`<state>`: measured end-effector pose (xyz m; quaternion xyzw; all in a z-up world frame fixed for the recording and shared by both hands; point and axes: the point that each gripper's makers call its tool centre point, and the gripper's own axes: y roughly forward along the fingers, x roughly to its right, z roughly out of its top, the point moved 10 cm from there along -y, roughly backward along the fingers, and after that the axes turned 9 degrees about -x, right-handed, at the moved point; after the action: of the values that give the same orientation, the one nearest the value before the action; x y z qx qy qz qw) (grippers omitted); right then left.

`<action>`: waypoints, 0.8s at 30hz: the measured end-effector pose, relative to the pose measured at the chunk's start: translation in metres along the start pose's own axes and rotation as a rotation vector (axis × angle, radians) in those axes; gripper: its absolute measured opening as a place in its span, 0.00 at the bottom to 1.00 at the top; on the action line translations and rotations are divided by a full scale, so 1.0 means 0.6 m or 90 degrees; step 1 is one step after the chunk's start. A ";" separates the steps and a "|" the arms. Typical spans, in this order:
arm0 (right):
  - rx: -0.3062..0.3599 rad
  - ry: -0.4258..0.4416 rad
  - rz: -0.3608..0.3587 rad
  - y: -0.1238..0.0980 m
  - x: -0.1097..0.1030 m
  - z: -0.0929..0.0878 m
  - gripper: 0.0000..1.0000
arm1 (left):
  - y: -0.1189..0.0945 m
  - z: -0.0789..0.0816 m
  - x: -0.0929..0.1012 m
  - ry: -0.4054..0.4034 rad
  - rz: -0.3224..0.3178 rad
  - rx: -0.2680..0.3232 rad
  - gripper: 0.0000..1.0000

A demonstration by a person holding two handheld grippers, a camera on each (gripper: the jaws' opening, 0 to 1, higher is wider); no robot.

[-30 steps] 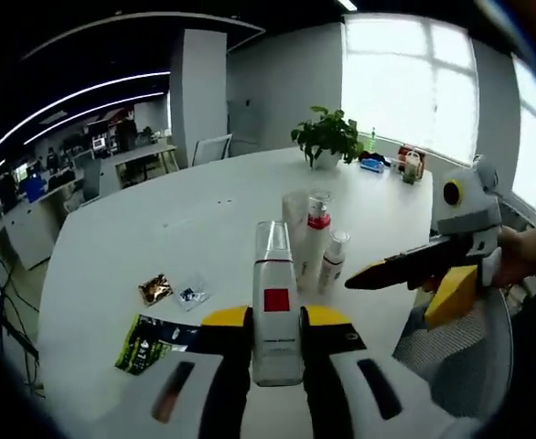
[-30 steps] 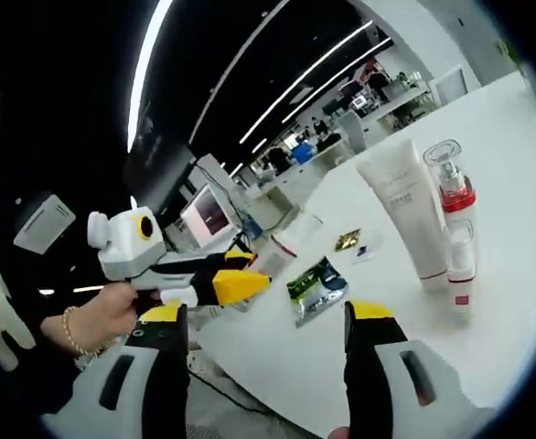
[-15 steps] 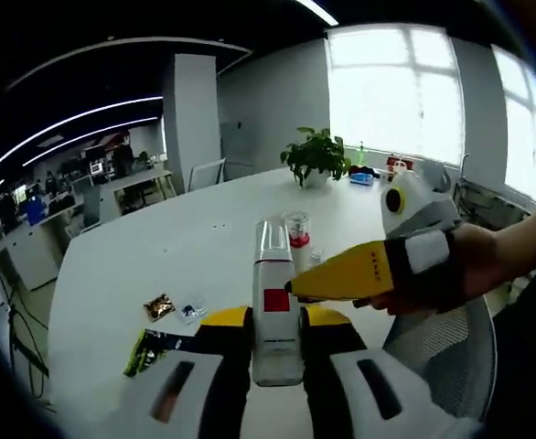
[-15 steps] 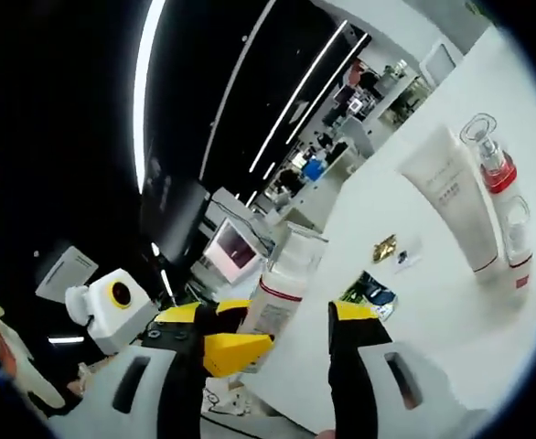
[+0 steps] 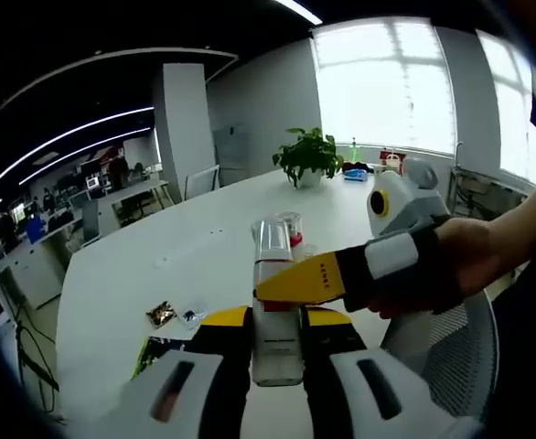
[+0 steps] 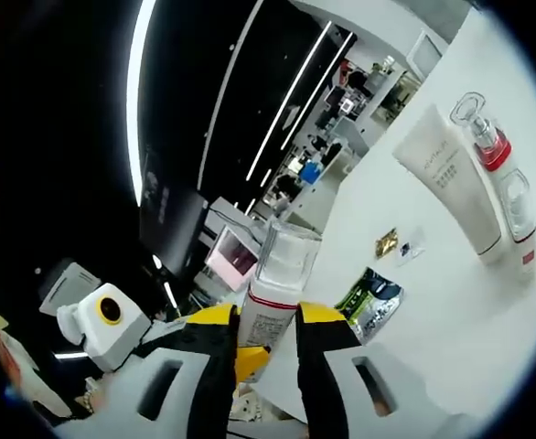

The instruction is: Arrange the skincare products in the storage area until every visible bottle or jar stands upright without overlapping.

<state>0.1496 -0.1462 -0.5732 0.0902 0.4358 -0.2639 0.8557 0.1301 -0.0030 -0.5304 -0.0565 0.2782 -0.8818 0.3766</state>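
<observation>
- progress looks partial: on the table a tube and two bottles, a red-collared pump and a smaller one, already stand upright close together, well away from the grippers.
- bottle with a clear cap is off the table, held in the air between both grippers; it is left to be set down upright beside the others.
- left gripper has its jaws narrow, clamped on the bottle's lower body.
- right gripper has its jaws narrow around the same bottle just under the cap; in the left gripper view its yellow jaw crosses the bottle, so it seems to grip too, a likely handover.
- sachets lie flat on the table near the edge; whether they count as products to arrange, i cannot tell.
- standing group is mostly hidden behind the held bottle in the left gripper view.
- labels are too small to read, and whether the standing bottles touch each other is unclear.
</observation>
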 end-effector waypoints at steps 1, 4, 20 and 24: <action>-0.001 0.004 0.000 0.001 0.000 -0.001 0.24 | 0.000 -0.001 0.001 -0.001 0.000 -0.001 0.19; -0.007 0.012 -0.003 0.003 0.005 -0.004 0.24 | -0.001 -0.004 0.001 0.004 0.002 -0.005 0.19; -0.052 -0.171 -0.027 -0.013 -0.001 0.008 0.19 | -0.015 -0.041 -0.007 0.000 -0.059 0.016 0.40; -0.115 -0.276 -0.026 -0.022 0.000 0.017 0.19 | -0.029 -0.054 -0.020 0.011 -0.085 0.002 0.44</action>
<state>0.1497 -0.1614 -0.5657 -0.0544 0.2653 -0.2545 0.9284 0.1176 0.0293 -0.5472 -0.0670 0.2760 -0.9058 0.3146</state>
